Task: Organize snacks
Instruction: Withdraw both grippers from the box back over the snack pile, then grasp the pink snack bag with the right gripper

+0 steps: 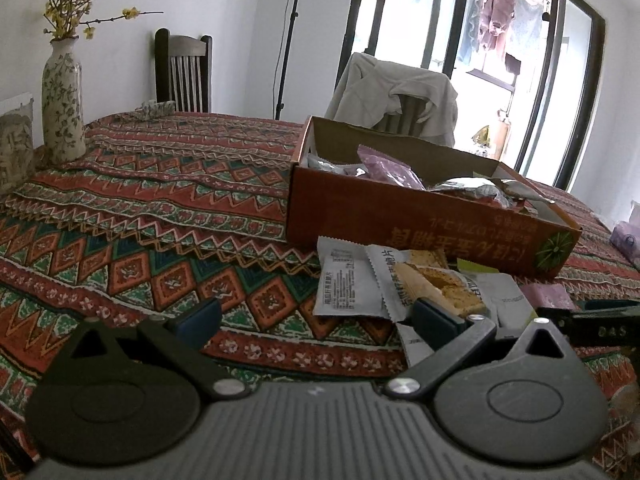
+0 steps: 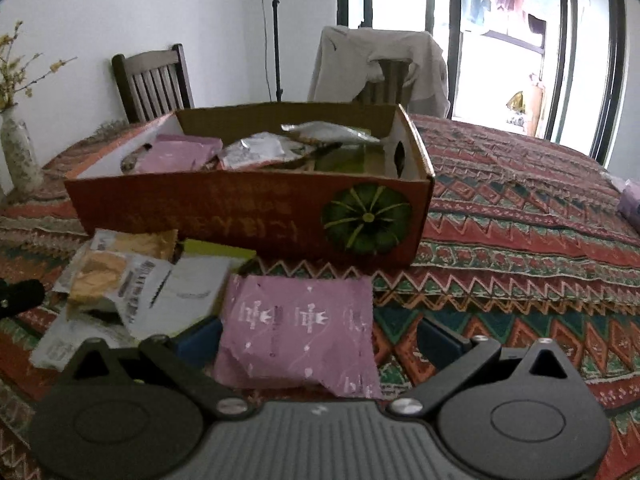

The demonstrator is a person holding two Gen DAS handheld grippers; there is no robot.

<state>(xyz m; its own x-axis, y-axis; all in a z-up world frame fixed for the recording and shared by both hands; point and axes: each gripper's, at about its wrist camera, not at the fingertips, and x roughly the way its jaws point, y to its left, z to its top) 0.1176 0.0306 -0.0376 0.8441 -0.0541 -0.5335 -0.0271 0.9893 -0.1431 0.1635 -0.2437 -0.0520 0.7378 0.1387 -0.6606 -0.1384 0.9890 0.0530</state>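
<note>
Closest to the right wrist camera, the right gripper stands with its jaws spread wide, and a purple snack packet lies flat on the tablecloth between the blue-padded fingers; whether either pad touches it cannot be told. On the other side, the left gripper is equally wide open and holds nothing, its right finger just at the edge of a loose heap of packets: a white wrapper printed with text and a clear-fronted cracker packet overlapping it. Just beyond the heap sits the orange cardboard box, open at the top, a green pumpkin printed on its near side, with more snacks inside, among them a purple packet and silver foil packets. Under everything spreads the cloth, woven in red, green and orange zigzags and diamonds, rumpled in low ridges across the table. Farther back on the left stands a tall floral vase with yellow-flowered twigs. Behind the table are a dark wooden chair and a second chair draped with a pale garment. A black stand pole rises against the white wall, and dark-framed glass doors show laundry hanging outside.
</note>
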